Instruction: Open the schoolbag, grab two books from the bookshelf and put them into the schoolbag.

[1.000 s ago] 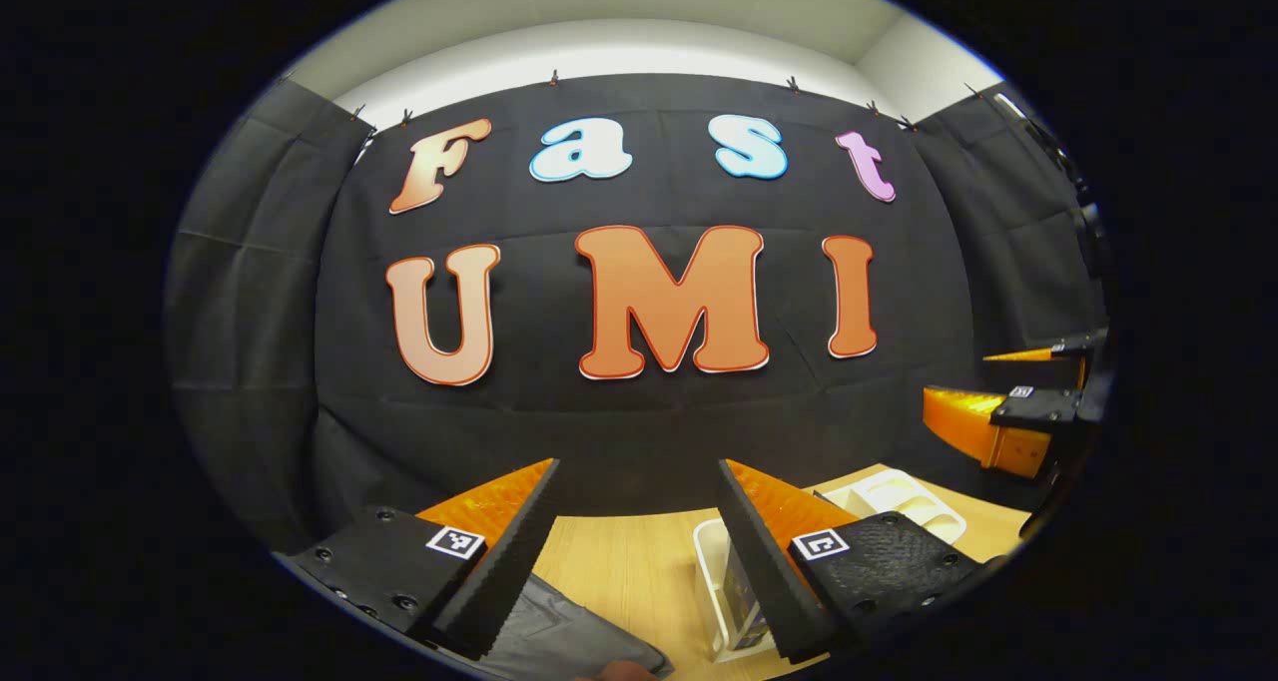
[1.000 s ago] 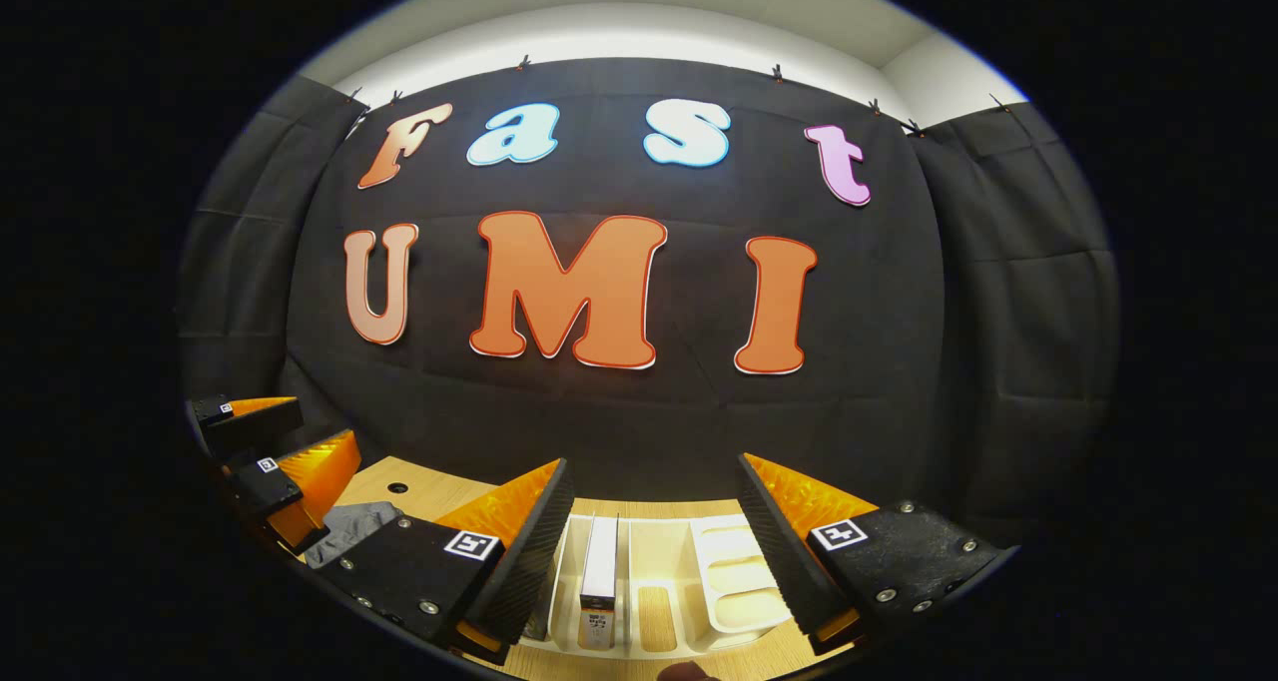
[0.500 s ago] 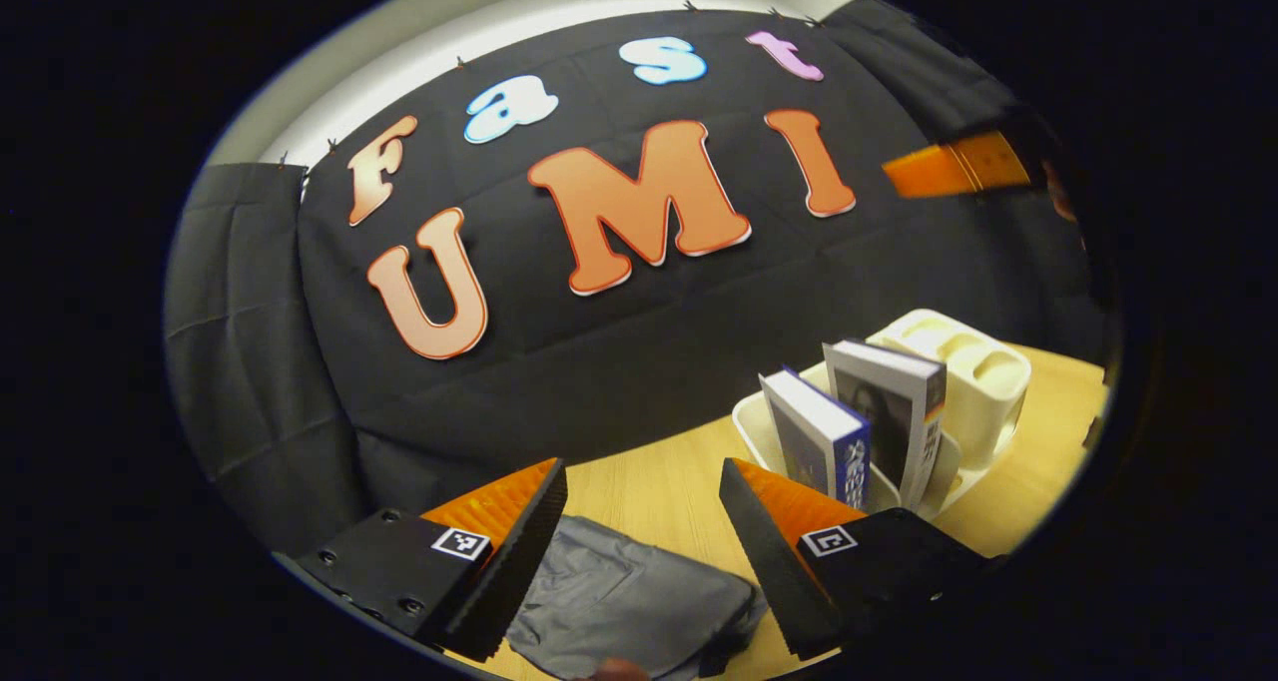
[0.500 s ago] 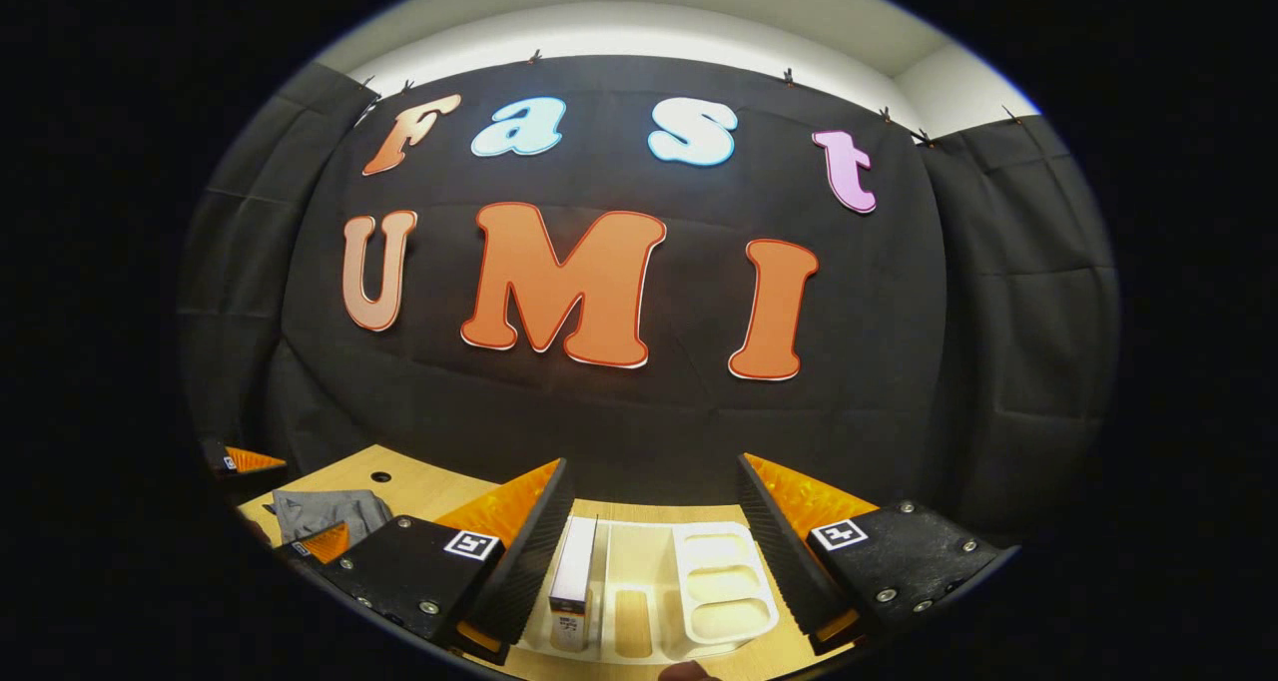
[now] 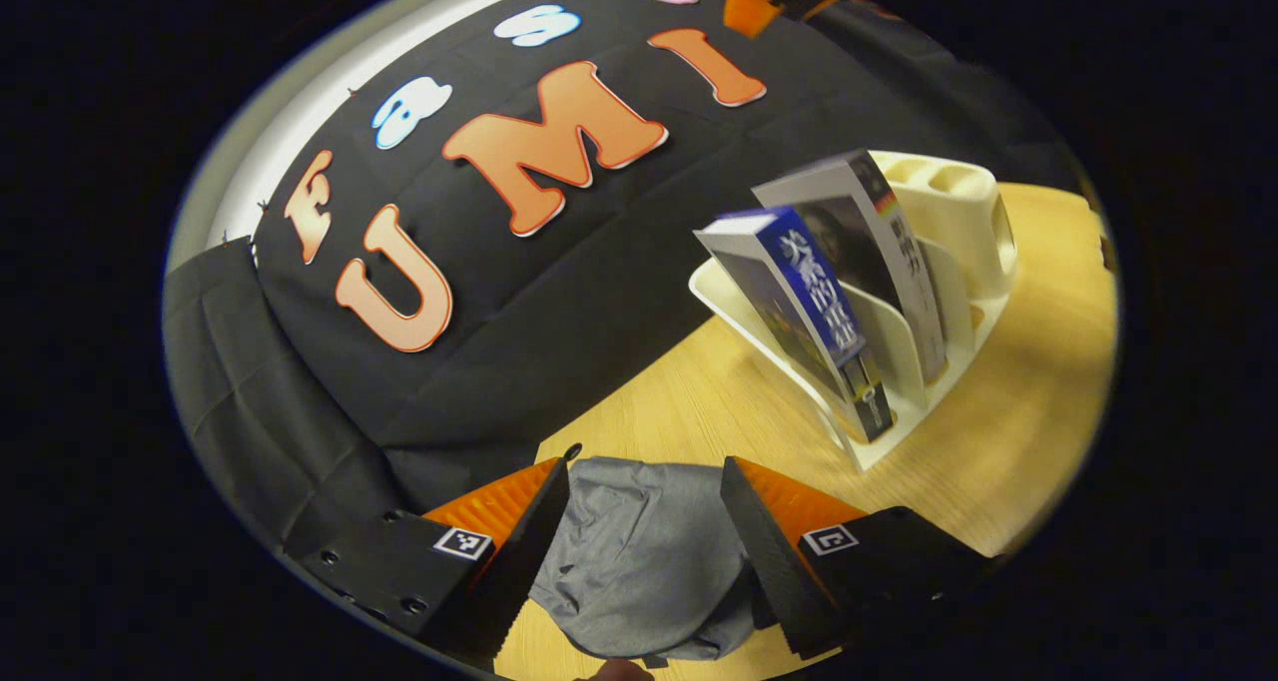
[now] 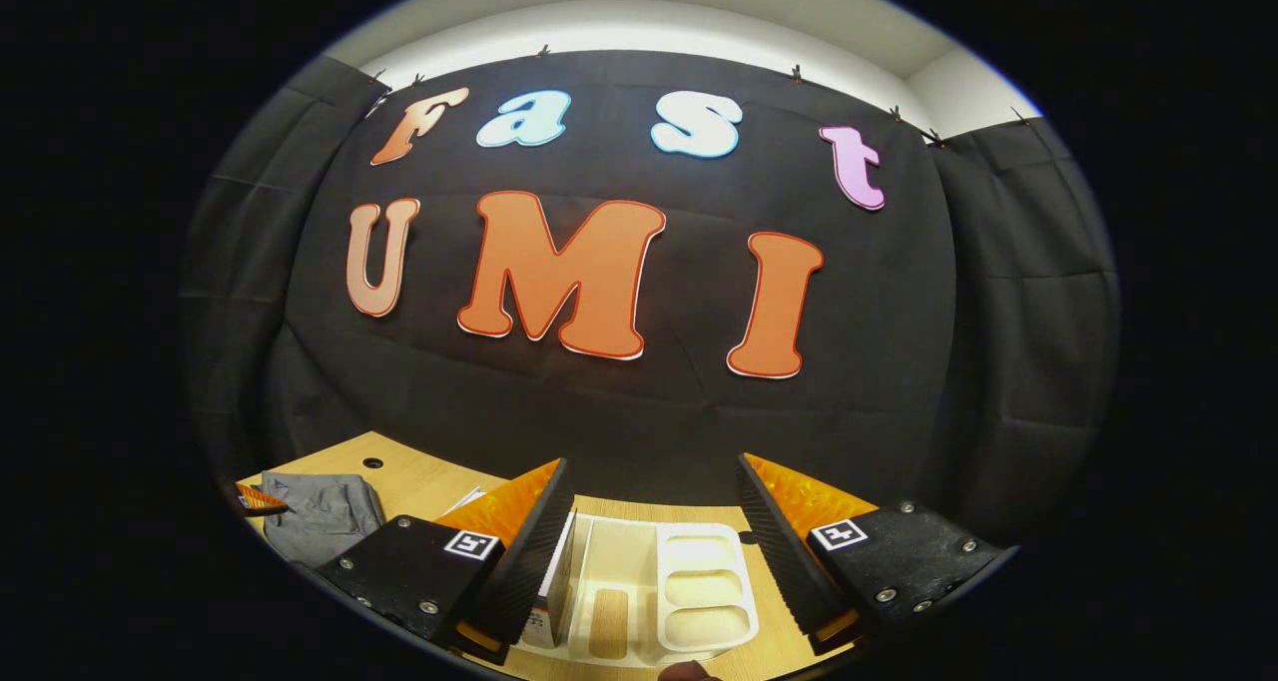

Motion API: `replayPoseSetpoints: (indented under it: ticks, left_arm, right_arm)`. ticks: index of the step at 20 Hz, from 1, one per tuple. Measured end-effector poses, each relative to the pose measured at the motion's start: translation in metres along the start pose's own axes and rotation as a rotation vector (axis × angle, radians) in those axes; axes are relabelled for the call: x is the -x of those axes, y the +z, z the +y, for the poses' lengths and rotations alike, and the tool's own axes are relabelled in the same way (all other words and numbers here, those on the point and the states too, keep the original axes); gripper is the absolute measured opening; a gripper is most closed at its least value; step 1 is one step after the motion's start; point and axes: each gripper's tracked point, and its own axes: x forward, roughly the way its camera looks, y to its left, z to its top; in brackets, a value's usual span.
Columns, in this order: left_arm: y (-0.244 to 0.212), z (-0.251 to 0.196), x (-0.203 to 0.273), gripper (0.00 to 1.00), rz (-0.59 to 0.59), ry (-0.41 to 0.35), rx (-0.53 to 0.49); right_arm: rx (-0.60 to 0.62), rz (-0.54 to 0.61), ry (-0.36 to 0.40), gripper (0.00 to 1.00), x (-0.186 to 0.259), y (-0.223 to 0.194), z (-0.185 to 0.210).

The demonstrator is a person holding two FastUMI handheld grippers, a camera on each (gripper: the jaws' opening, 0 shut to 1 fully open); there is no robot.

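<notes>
Wooden table (image 5: 1028, 401) against black cloth wall (image 6: 639, 401)

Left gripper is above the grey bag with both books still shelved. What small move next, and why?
Probably lower the left gripper onto the grey schoolbag to start opening it: its fingers are apart with the closed-looking bag between them, and both books stand in the white bookshelf.

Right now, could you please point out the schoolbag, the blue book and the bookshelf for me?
schoolbag (image 5: 644, 551): left gripper view, its grey fabric top.
blue book (image 5: 824, 302): left gripper view, its spine.
bookshelf (image 5: 963, 217): left gripper view, its cream end compartment.
</notes>
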Motion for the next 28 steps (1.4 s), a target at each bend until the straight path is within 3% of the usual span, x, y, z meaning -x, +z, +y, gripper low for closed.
replayPoseSetpoints:
  ticks: [10,22,28]
  left_arm:
    - [-0.066,-0.039,-0.007,0.96,0.156,0.006,-0.274]
    - [-0.084,-0.01,-0.032,0.94,0.278,0.172,-0.334]
    - [-0.096,-0.009,-0.054,0.84,0.331,0.135,-0.332]
  right_arm:
    - [-0.002,-0.011,0.05,0.97,0.001,-0.011,-0.013]
    - [-0.036,-0.019,0.026,0.97,0.005,-0.017,-0.042]
    - [-0.038,-0.011,0.019,0.97,0.008,-0.019,-0.049]
